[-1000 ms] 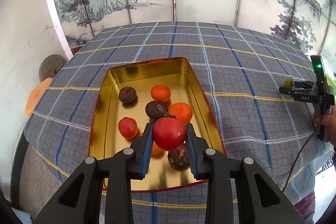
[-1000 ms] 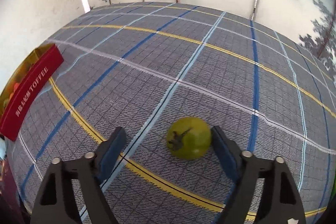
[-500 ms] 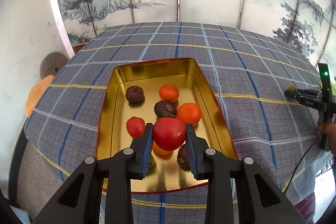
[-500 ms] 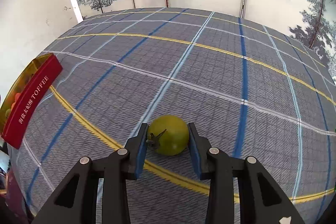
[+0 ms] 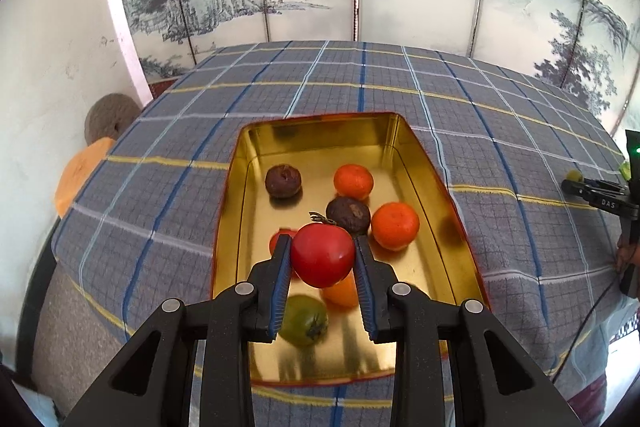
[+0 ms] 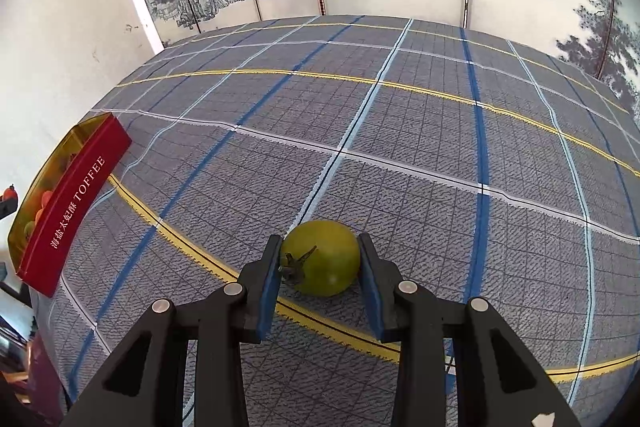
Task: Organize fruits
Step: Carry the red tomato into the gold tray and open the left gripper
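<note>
Round red tomato [image 5: 322, 255] clamped between the blue pads of the left gripper [image 5: 322, 259], held above the near half of the shallow gold metal tin [image 5: 420, 163] — not yet set down. Tin already holds two orange mandarins [image 5: 353, 181], two dark brown wrinkled fruits [image 5: 283, 180], a green tomato [image 5: 304, 319], plus another red one and an orange one partly hidden behind the held tomato.

Right gripper [image 6: 320, 263] is closed on a second round green tomato [image 6: 322, 257], which looks to be sitting on the grey plaid tablecloth [image 6: 400, 131], stem calyx toward the left pad. The tin's red TOFFEE-lettered side [image 6: 76, 203] shows far left in the right wrist view, well apart from this fruit.

Step in hand, as I read it: drop the red tomato into the tin. Do it well — lower into a bare patch of gold floor, the right side below the nearer mandarin looks free, release low so it doesn't roll into neighbours or bruise. Right side: lift straight, gentle squeeze, carry across to the tin.
</note>
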`<state>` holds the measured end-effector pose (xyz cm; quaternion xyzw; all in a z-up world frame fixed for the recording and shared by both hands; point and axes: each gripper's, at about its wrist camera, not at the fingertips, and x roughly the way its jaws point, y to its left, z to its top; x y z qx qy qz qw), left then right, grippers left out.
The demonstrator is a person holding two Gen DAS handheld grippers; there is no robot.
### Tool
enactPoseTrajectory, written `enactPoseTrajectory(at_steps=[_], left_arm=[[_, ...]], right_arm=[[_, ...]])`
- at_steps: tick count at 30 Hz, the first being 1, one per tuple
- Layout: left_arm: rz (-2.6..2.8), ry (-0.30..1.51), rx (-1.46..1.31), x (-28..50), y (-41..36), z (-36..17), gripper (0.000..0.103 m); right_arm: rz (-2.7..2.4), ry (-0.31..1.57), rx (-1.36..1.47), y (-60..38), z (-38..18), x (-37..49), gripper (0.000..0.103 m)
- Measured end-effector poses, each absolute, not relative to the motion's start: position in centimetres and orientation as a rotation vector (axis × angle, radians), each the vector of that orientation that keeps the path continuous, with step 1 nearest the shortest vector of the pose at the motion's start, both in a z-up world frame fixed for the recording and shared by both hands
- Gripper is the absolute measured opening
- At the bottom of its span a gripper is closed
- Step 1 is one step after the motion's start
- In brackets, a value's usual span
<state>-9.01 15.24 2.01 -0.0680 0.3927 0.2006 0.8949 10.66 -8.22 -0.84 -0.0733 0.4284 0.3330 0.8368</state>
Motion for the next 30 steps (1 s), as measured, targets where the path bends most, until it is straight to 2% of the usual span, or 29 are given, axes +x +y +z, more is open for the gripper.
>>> enactPoseTrajectory(at_steps=[30], left_arm=[[0.503,0.857,-0.042,-3.6,17.8,-0.6,0.032]], right_arm=[[0.712,0.909,-0.143,-8.5,-0.9,10.8,0.035]])
